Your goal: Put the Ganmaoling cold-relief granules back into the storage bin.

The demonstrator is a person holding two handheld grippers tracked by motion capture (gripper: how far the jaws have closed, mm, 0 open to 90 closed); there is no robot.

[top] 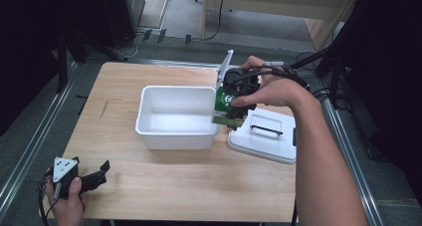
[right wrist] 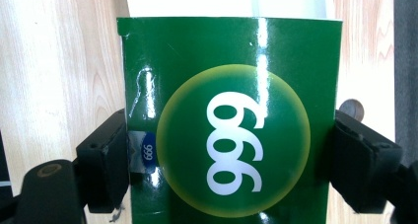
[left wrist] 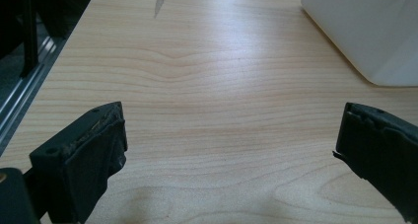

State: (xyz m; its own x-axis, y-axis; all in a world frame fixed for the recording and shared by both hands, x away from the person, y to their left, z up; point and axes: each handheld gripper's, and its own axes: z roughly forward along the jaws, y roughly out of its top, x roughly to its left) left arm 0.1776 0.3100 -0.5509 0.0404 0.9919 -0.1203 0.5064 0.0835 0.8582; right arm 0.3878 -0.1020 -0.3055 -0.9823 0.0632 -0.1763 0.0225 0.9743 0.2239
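- The right gripper (top: 234,106), right of centre in the high view, has its jaws clenched on a green box (right wrist: 231,120) marked with white digits in a yellow circle.
- The box hangs at the right rim of the white bin (top: 149,117), which sits mid-frame on the desk (top: 199,186); the bin's lid (top: 278,149) lies just right of it.
- The left gripper (top: 94,178), at lower left, rests with jaws released and holding nothing.
- Likely step: carrying the box into the bin. Next it calls for moving left over the opening, lowering, then releasing.
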